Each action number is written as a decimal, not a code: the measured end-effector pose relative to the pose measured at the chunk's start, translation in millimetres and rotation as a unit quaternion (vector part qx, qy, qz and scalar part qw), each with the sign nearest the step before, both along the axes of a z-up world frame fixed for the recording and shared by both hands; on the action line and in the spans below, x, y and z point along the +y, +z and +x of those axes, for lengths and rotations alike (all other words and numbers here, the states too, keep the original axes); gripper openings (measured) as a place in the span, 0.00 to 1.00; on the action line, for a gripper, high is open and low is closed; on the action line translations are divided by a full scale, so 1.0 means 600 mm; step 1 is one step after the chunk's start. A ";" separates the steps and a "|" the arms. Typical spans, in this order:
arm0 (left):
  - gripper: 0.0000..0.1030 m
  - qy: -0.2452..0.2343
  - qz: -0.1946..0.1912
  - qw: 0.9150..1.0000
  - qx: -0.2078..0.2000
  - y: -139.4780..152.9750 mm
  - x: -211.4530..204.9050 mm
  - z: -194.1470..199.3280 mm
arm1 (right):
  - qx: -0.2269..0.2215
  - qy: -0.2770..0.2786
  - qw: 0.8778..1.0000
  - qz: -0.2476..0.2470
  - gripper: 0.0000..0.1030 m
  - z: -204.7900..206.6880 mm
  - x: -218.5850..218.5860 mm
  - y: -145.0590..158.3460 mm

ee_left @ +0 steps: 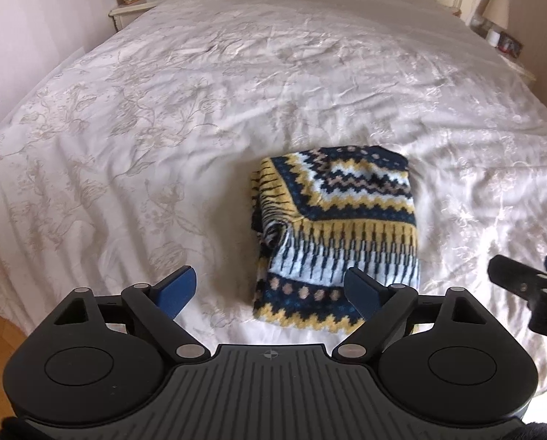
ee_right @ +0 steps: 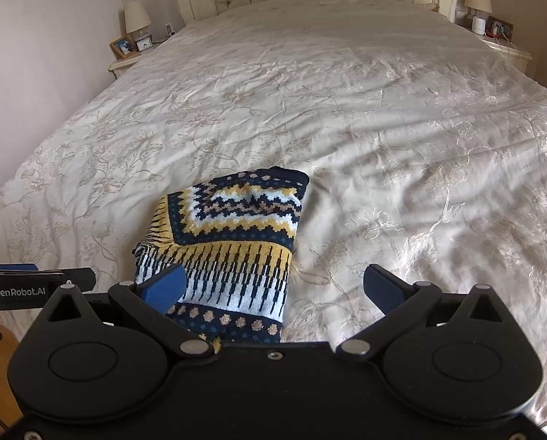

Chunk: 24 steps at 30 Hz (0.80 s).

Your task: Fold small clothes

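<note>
Now: folded sweater on the bed, both grippers free

Your bed (ee_left: 163,117) carries the folded patterned sweater (ee_left: 339,227) near its foot. Your left gripper (ee_left: 270,289) hangs over its near edge, jaws wide, gripping nothing. Your right gripper (ee_right: 273,286) likewise stands spread and empty.

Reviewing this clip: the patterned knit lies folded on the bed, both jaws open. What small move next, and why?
Probably tidy the bunched left edge of the knit with the left gripper: its jaws are open and empty beside it, and that side looks rumpled.
</note>
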<state>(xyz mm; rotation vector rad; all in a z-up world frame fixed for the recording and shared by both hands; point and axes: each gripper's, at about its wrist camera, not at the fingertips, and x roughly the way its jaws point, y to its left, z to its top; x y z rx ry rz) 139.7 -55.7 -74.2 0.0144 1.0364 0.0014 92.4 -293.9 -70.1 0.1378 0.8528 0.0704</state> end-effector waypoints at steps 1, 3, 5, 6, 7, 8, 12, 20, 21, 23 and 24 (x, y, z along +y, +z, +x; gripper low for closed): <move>0.85 0.000 -0.002 1.000 0.000 0.000 0.001 -0.001 | 0.000 0.000 1.000 -0.001 1.00 -0.001 0.001 0.000; 0.85 -0.001 -0.007 1.000 -0.002 0.000 0.003 -0.004 | -0.001 0.000 1.000 -0.002 1.00 -0.002 0.001 0.000; 0.85 -0.002 -0.005 1.000 -0.004 0.001 0.003 -0.005 | 0.000 0.001 1.000 -0.002 1.00 -0.003 0.003 0.001; 0.85 -0.002 -0.003 1.000 -0.003 0.002 0.003 -0.005 | -0.001 0.000 1.000 -0.001 1.00 -0.002 0.003 0.000; 0.85 -0.001 0.000 1.000 -0.003 0.002 0.003 -0.005 | 0.000 0.001 1.000 -0.001 1.00 -0.003 0.004 0.001; 0.85 0.002 0.005 1.000 -0.002 0.003 0.003 -0.005 | 0.000 0.002 1.000 -0.002 1.00 -0.004 0.004 0.001; 0.85 0.012 0.017 1.000 -0.001 0.004 0.004 -0.005 | -0.001 0.001 1.000 -0.002 1.00 -0.004 0.006 0.001; 0.82 0.007 0.005 1.000 0.000 0.006 0.007 -0.005 | -0.003 0.007 1.000 -0.005 1.00 -0.002 0.007 0.005; 0.82 0.007 0.008 1.000 0.001 0.005 0.005 -0.005 | -0.003 0.006 1.000 -0.005 1.00 -0.002 0.007 0.005; 0.82 0.007 0.012 1.000 0.004 0.004 0.004 -0.005 | -0.001 0.007 1.000 -0.005 1.00 -0.001 0.007 0.005; 0.82 0.006 0.011 1.000 0.005 0.004 0.006 -0.004 | -0.001 0.008 1.000 -0.006 1.00 0.000 0.007 0.006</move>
